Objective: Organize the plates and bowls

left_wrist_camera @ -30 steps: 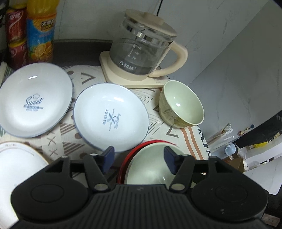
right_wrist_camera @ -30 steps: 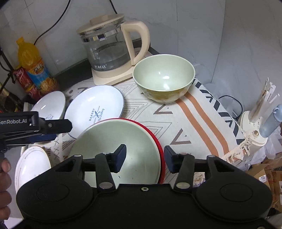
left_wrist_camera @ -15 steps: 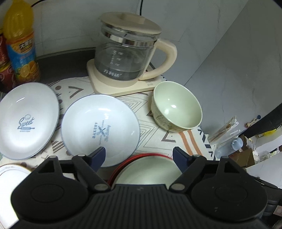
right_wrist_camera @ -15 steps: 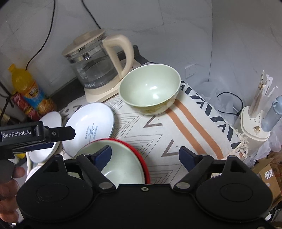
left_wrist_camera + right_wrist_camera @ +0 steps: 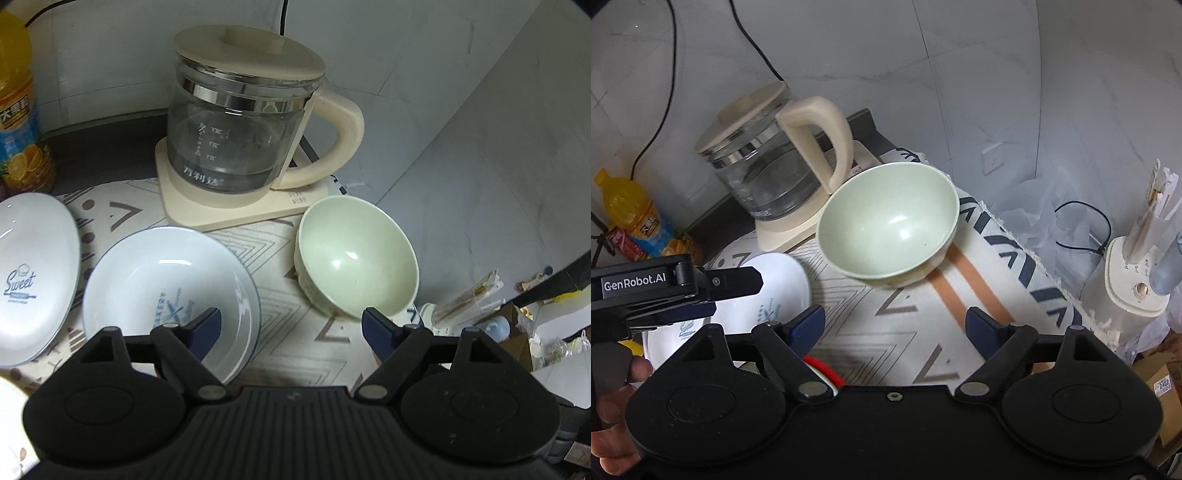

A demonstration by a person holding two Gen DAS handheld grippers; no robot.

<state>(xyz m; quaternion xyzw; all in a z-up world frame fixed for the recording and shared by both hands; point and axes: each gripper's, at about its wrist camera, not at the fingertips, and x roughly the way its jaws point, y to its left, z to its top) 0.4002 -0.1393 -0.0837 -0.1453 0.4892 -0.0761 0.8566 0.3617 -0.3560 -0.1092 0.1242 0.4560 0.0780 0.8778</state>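
A pale green bowl [image 5: 356,258] stands on the patterned cloth beside the kettle; it also shows in the right wrist view [image 5: 886,225]. A white "Bakery" plate [image 5: 162,291] lies left of it, and a white "Sweet" plate [image 5: 29,277] lies further left. My left gripper [image 5: 291,325] is open and empty, held above the cloth between the Bakery plate and the bowl. My right gripper [image 5: 895,321] is open and empty, just short of the bowl. A red rim [image 5: 823,367] shows under the right gripper's body. The left gripper [image 5: 676,286] shows at the left of the right wrist view.
A glass kettle [image 5: 240,129] on a cream base stands at the back. An orange drink bottle [image 5: 18,122] stands back left. The table edge runs right of the bowl [image 5: 1027,254], with a white appliance [image 5: 1126,280] and boxes below. Another plate's edge [image 5: 7,417] shows at lower left.
Both grippers opened wider and moved forward toward the green bowl and kettle. The red plate with the bowl on it slid almost out of view under them.
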